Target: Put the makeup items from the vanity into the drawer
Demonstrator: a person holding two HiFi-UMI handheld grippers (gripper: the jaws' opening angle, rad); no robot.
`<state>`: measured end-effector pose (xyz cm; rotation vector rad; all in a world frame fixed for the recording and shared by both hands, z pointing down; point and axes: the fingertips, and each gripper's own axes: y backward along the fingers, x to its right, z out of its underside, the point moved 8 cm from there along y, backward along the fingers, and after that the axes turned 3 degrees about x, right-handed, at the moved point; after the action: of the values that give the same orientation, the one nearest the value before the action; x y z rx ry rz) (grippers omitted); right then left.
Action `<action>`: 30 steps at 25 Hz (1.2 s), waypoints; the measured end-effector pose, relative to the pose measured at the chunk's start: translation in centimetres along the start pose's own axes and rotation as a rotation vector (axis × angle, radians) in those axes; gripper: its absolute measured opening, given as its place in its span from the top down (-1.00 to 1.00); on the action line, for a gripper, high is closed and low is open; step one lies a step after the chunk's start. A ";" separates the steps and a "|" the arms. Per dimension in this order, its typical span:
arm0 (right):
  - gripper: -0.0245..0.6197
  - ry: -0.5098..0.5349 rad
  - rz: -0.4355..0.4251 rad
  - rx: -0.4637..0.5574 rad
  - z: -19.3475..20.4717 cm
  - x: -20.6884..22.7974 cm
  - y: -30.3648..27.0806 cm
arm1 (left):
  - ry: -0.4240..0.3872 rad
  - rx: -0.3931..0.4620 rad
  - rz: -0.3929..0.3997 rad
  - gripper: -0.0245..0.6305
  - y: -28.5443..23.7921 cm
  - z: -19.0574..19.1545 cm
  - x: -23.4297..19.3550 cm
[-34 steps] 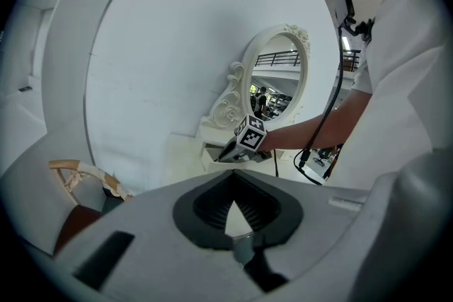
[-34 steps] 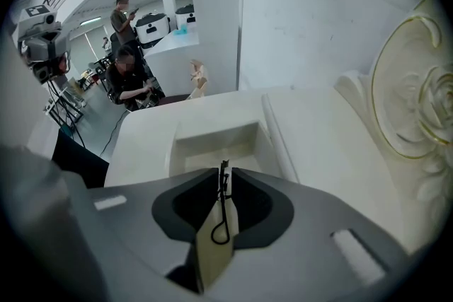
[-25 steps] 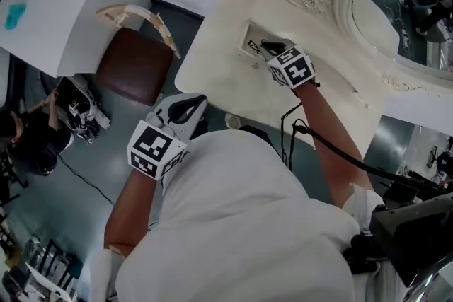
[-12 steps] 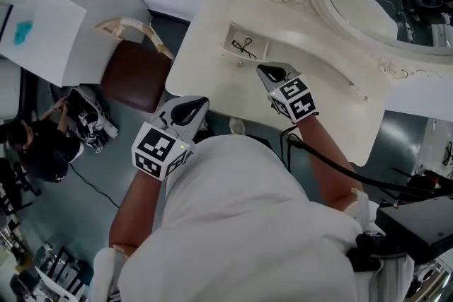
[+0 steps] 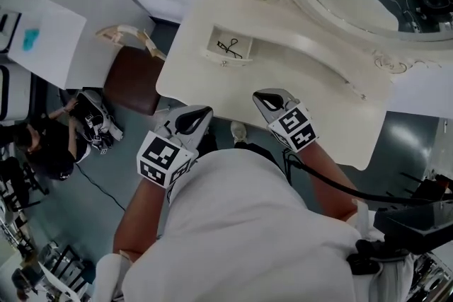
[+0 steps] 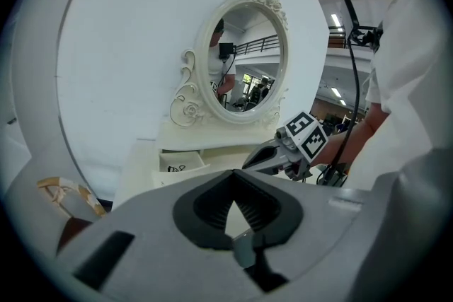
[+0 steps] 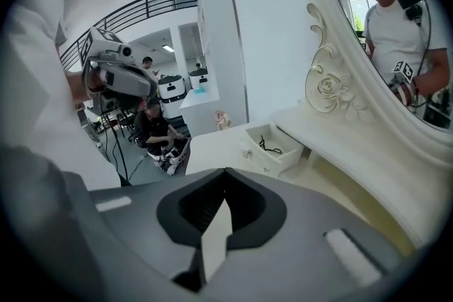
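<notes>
Two empty grippers: left gripper (image 5: pixel 200 113) and right gripper (image 5: pixel 263 97), jaws closed. Ahead of both jaws stands the open drawer (image 5: pixel 230 61), a black item (image 5: pixel 228 48) inside.

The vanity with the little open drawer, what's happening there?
A person stands at the white vanity, a gripper in each hand. Its small drawer is open, with a thin black item lying inside. The left gripper and right gripper both hover near the front edge, fingers together and holding nothing.
</notes>
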<state>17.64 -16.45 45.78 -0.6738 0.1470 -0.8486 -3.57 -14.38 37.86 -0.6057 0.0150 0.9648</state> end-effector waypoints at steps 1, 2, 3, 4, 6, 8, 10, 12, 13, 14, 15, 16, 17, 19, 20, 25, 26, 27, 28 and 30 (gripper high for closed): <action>0.92 0.005 -0.010 -0.003 0.7 -0.1 0.4 | 0.003 -0.002 -0.006 0.92 -0.3 0.1 0.6; 0.92 0.005 -0.023 -0.003 1.3 -0.3 0.6 | 0.006 -0.004 -0.012 0.92 -0.5 0.3 1.1; 0.92 0.003 -0.035 -0.002 1.8 -0.5 0.9 | 0.008 -0.005 -0.016 0.92 -0.7 0.4 1.5; 0.92 0.001 -0.043 -0.002 2.3 -0.7 1.0 | 0.007 -0.005 -0.017 0.92 -0.8 0.5 1.9; 0.92 -0.004 -0.042 -0.005 3.0 -1.4 1.4 | -0.001 -0.013 -0.011 0.92 -0.6 0.8 2.6; 0.92 -0.011 -0.025 -0.003 3.5 -2.3 1.9 | -0.013 -0.022 0.006 0.92 -0.1 1.2 3.1; 0.92 -0.015 -0.007 0.009 3.5 -3.2 2.3 | -0.024 -0.023 0.022 0.92 0.5 1.6 3.3; 0.92 -0.019 0.011 0.021 3.3 -4.4 2.5 | -0.035 -0.017 0.040 0.92 1.3 1.9 3.7; 0.92 -0.023 0.021 0.027 3.2 -5.1 2.7 | -0.041 -0.012 0.051 0.92 1.8 2.1 3.9; 0.92 -0.027 0.031 0.033 3.1 -5.9 2.7 | -0.048 -0.006 0.064 0.92 2.4 2.3 4.1; 0.92 -0.031 0.040 0.041 2.9 -6.8 2.8 | -0.056 0.001 0.076 0.92 3.1 2.5 4.3; 0.92 -0.033 0.047 0.048 2.6 -7.8 2.7 | -0.063 0.007 0.085 0.92 4.0 2.7 4.4; 0.92 -0.033 0.052 0.055 2.3 -8.8 2.5 | -0.066 0.012 0.091 0.92 4.9 3.0 4.4; 0.92 -0.031 0.056 0.063 1.9 -10.9 2.0 | -0.063 0.016 0.094 0.92 6.9 4.0 4.1; 0.92 -0.030 0.057 0.065 1.8 -11.9 1.7 | -0.060 0.017 0.092 0.92 7.9 4.6 4.0; 0.92 -0.019 0.082 0.070 1.5 -16.2 1.1 | -0.056 0.026 0.096 0.92 11.8 7.3 3.4; 0.92 -0.018 0.086 0.071 1.5 -17.0 0.9 | -0.056 0.028 0.099 0.92 12.5 7.7 3.3; 0.92 -0.019 0.089 0.071 1.4 -17.9 0.8 | -0.054 0.029 0.103 0.92 13.2 8.2 3.2; 0.92 -0.021 0.092 0.072 1.4 -18.7 0.6 | -0.052 0.031 0.107 0.92 13.8 8.7 3.1; 0.92 -0.023 0.098 0.074 1.4 -20.2 0.4 | -0.051 0.032 0.119 0.92 14.7 9.5 3.0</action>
<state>5.02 -0.71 43.83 -0.6018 0.1259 -0.7482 -15.59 -1.28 37.96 -0.5552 0.0216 1.0929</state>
